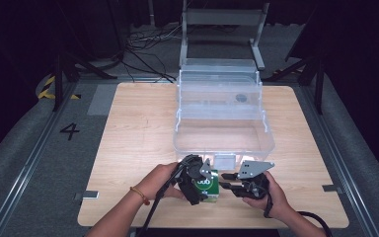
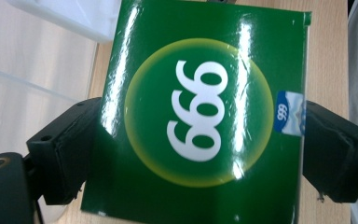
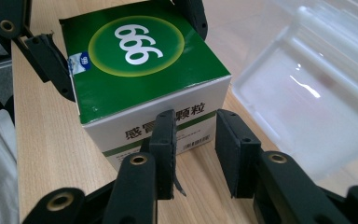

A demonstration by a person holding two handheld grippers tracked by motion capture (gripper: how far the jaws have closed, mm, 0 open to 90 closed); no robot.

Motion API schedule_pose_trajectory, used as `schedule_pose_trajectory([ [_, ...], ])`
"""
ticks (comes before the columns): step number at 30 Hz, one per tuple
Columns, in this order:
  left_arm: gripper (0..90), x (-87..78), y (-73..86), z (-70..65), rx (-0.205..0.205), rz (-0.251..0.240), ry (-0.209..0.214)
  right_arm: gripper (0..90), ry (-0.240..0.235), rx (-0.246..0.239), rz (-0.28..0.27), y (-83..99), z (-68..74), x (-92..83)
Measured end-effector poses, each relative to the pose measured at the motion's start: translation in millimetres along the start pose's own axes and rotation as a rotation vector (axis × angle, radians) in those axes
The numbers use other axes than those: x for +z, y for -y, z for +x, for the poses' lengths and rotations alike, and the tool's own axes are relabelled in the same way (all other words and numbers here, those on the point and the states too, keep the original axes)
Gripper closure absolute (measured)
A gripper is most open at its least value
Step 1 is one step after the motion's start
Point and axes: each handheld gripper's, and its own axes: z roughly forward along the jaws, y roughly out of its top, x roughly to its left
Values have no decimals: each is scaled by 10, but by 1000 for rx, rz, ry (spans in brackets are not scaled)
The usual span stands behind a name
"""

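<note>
Nearest my lens in the left gripper view is the green box (image 2: 200, 116), its glossy top printed 999, clamped across its width between the left gripper's (image 1: 196, 178) two black pads. It sits on the wooden table (image 1: 128, 148) at the near edge, just in front of the clear plastic bin (image 1: 222, 123), which stands open, its lid raised behind it.

My right gripper (image 3: 193, 144) hovers just beside the box's white side panel with the printed characters. Its jaws stand apart with nothing between them; one fingertip (image 3: 164, 135) looks close to the panel, though I cannot tell whether it touches.

As I read it, the step is getting the box up and into the bin. To do that well I would keep the left grip square across the box so the carton doesn't twist or crush, lift straight until the base clears the bin's near wall (image 1: 224, 150), then carry forward. The right gripper should either steady the white side or back away, so its jaws don't snag the carton's flap (image 3: 81, 63) corner.
</note>
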Motion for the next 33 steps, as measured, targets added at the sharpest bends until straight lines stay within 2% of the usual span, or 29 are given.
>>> schedule_pose_trajectory([
  [1,94,7,4,-13,11,12,-10,692,11,-10,3,-10,9,11],
  [3,91,11,5,-16,8,21,-11,692,12,-12,3,-22,7,23],
  [8,91,28,44,-36,1,59,-12,692,-9,-9,-19,-88,-3,81],
  [11,102,7,64,-40,14,76,-18,686,-15,-15,-25,-107,13,112],
  [15,113,-12,107,-41,-10,70,-12,672,-23,-19,-31,-118,18,126],
  [19,125,-28,138,-42,-17,61,-14,626,-27,-36,-25,-123,38,113],
  [22,133,-40,156,-41,-23,64,-6,576,-28,-61,-23,-87,32,44],
  [24,136,-53,172,-41,-20,69,-7,529,-42,-60,-15,-48,6,-9],
  [28,141,-96,252,-48,-32,71,-9,432,-47,-68,10,124,-86,-195],
  [33,147,-161,383,-40,-50,71,-18,387,7,-48,63,444,-244,-458],
])
